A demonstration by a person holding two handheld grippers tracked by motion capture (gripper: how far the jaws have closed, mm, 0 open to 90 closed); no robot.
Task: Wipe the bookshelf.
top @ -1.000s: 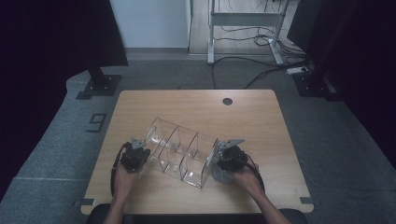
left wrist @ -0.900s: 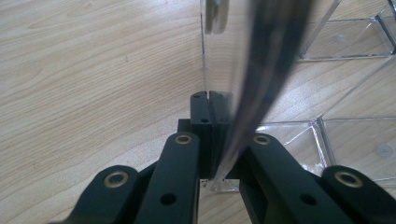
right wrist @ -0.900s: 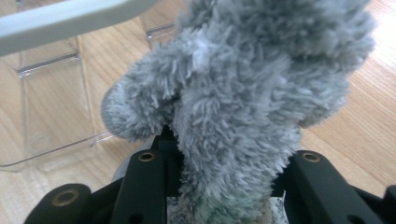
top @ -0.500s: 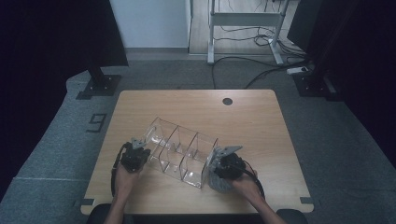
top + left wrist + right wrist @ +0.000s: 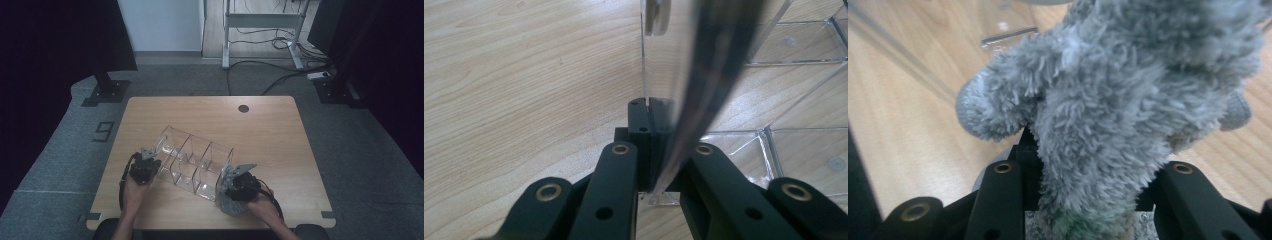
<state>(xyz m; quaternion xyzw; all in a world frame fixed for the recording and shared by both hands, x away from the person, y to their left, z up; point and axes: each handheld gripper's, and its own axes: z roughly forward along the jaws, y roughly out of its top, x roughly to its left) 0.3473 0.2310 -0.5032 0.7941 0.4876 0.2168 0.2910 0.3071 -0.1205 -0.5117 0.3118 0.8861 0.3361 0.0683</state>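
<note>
On the near half of the wooden table (image 5: 280, 130) a clear acrylic organizer (image 5: 192, 162) lies slantwise, its row of open compartments running from the far left toward the near right. The left gripper (image 5: 145, 167) is clenched on the thin transparent wall at the organizer's near-left end; in the left gripper view that wall (image 5: 659, 65) stands pinched between the closed pads (image 5: 642, 131), with bare tabletop to one side and the clear floor panels of the compartments to the other. The right gripper (image 5: 239, 187) is grasping a fluffy grey cloth (image 5: 1128, 100), whose pile bulges out past the jaws in the right gripper view; from above, the cloth (image 5: 231, 206) hangs below the tool, just beside the organizer's near-right end.

The step in hand looks to be wiping the organizer. To do it well, the left grip should stay firm so the light plastic cannot skid or tip while the cloth presses on it. The right hand would do best to lay the broad fluffy part flat on the end panel and stroke along it, not jab with the jaw tips, which could scratch the acrylic. Pressure should be gentle and even, since the thin walls may flex
</note>
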